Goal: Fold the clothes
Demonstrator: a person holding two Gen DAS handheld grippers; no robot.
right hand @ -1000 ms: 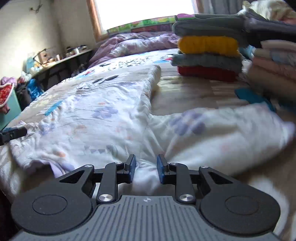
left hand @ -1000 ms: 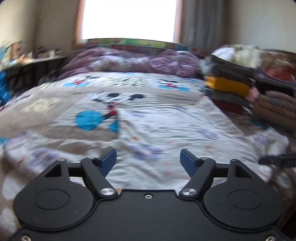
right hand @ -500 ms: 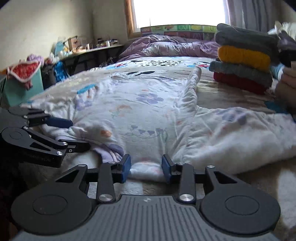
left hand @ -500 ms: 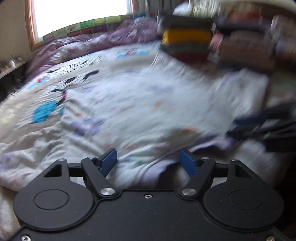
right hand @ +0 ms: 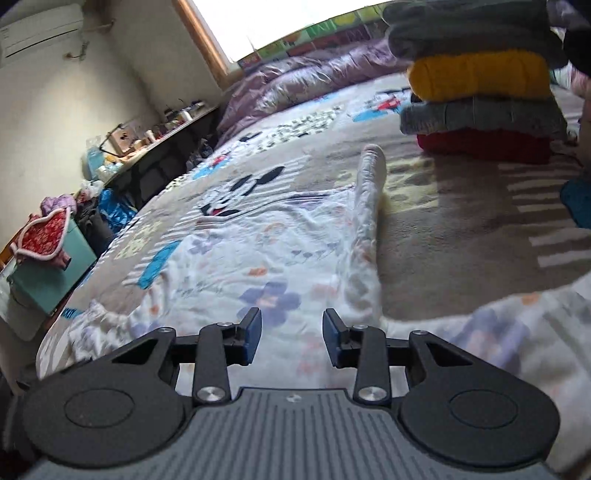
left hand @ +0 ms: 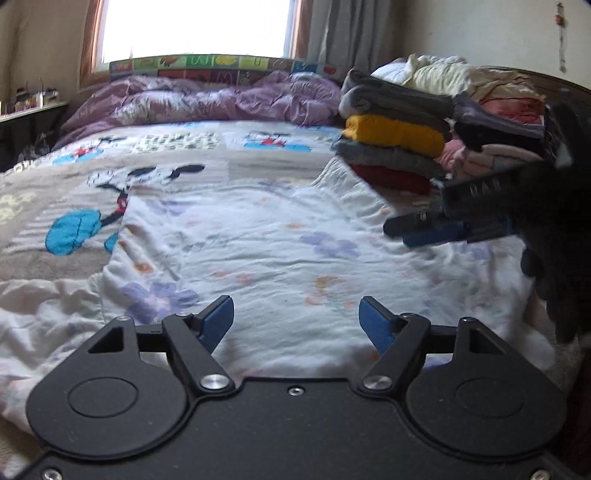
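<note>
the landmark here is the white flowered garment (left hand: pixel 280 251), spread flat on the cartoon-print bedspread (left hand: pixel 110 177).

to the left of the garment, in the right wrist view, a dark side table (right hand: pixel 155 147) crowded with small items runs along the wall, and nearer the camera a teal box (right hand: pixel 48 280) with a red patterned cloth (right hand: pixel 44 236) on top sits beside the bed. the bedspread's mouse figure with a blue patch shows just past the garment's left edge.

the left gripper (left hand: pixel 295 317) hovers over the garment's near edge, jaws spread wide, nothing between the blue pads (left hand: pixel 218 321); whether they touch the fabric cannot be told.

beyond the garment, at the head of the bed, a crumpled purple duvet (left hand: pixel 207 99) lies under the bright window (left hand: pixel 192 29).

one sleeve of the garment (right hand: pixel 369 199) runs away from the camera in the right wrist view, towards the stack of folded clothes (left hand: pixel 395 147), which stands just past the garment's far right corner: grey on top, yellow, grey, red at the bottom.

the right gripper (right hand: pixel 291 336) sits above the garment's right side, jaws partly apart and released, having just been opening, with no cloth pinched between them. in the left wrist view it reaches in from the right, over the garment.
</note>
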